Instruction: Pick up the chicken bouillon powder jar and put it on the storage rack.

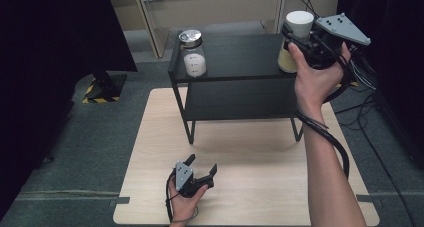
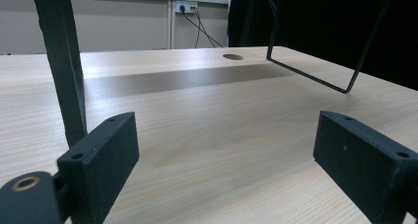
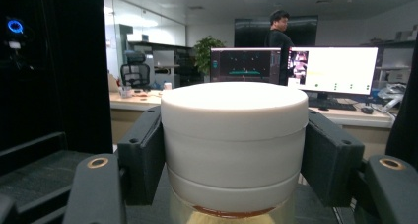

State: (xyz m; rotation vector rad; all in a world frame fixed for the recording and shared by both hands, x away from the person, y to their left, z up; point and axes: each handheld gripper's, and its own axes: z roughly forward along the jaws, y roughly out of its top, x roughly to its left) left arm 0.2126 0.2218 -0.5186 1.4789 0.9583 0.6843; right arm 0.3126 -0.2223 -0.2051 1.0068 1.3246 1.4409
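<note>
A jar with a white lid point(image 1: 299, 21) and yellowish contents stands at the right end of the black shelf's top point(image 1: 240, 54). My right gripper point(image 1: 300, 34) is shut on that lid from the right; in the right gripper view the pads press both sides of the white lid point(image 3: 234, 130). A glass jar with a metal lid point(image 1: 193, 54) and white contents stands at the shelf's left end. My left gripper point(image 1: 202, 164) rests low over the wooden table point(image 1: 250, 187) near the front edge, open, with nothing between its fingers point(image 2: 106, 155).
The shelf stands on the table's far half; its black leg point(image 2: 61, 61) and wire foot point(image 2: 315, 71) rise ahead of the left gripper. Cables point(image 1: 365, 77) lie on the floor at the right. A person point(image 3: 278, 31) stands by monitors far behind.
</note>
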